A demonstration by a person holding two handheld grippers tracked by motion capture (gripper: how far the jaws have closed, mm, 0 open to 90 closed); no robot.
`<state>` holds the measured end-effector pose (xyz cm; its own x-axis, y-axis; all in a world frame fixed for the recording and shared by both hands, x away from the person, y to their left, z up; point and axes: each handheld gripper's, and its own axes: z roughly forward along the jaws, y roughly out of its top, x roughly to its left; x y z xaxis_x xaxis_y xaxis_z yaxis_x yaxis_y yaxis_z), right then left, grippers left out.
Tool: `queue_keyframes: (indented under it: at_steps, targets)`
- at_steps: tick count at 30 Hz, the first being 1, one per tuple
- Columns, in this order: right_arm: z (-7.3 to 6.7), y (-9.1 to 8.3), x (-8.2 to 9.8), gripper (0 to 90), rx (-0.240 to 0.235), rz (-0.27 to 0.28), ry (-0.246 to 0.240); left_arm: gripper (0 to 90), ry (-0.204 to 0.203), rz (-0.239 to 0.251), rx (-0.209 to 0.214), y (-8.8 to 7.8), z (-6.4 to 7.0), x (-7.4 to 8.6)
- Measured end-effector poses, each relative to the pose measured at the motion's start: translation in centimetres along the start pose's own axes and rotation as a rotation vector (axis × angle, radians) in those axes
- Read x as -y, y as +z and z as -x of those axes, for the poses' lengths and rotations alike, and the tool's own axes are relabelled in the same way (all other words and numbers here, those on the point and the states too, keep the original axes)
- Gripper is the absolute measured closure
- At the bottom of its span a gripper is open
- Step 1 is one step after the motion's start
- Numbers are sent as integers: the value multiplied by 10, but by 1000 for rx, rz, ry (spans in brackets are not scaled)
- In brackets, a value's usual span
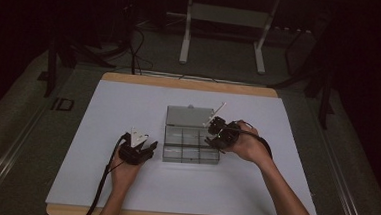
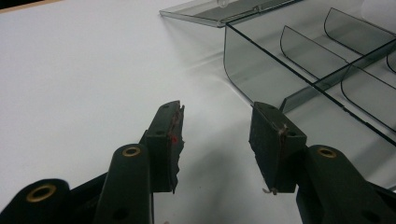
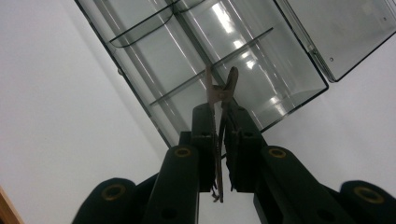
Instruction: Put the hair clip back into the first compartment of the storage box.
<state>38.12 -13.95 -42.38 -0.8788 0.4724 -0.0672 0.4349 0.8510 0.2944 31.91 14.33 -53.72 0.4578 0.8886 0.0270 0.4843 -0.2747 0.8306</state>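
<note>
A clear smoky plastic compartment box (image 1: 190, 160) lies open mid-table, its lid (image 1: 190, 116) folded flat behind it. My left gripper (image 1: 148, 146) rests on the white surface just left of the box, open, with nothing between its jaws. In the left gripper view the left gripper (image 2: 217, 116) points at the box's near corner wall (image 2: 252, 60). My right gripper (image 1: 212, 138) hovers over the box's right side. Seen along its own jaws, the right gripper (image 3: 223, 109) is shut on a small thin brown clip (image 3: 219, 88), which sticks out above the compartments (image 3: 140, 56).
A white sheet (image 1: 128, 103) covers the wooden-edged table (image 1: 190, 84). The open lid (image 3: 345, 28) lies beside the box; the same lid (image 2: 219, 11) sits at the far edge in the left gripper view. A white metal stand (image 1: 185, 42) is on the floor beyond.
</note>
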Motion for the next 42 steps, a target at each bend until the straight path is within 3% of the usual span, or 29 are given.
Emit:
queue_keyframes:
  at_steps: [42]
  targets:
    - [-23,1,-39,829,-3,18,-61,543,0,0,0,0,0,0]
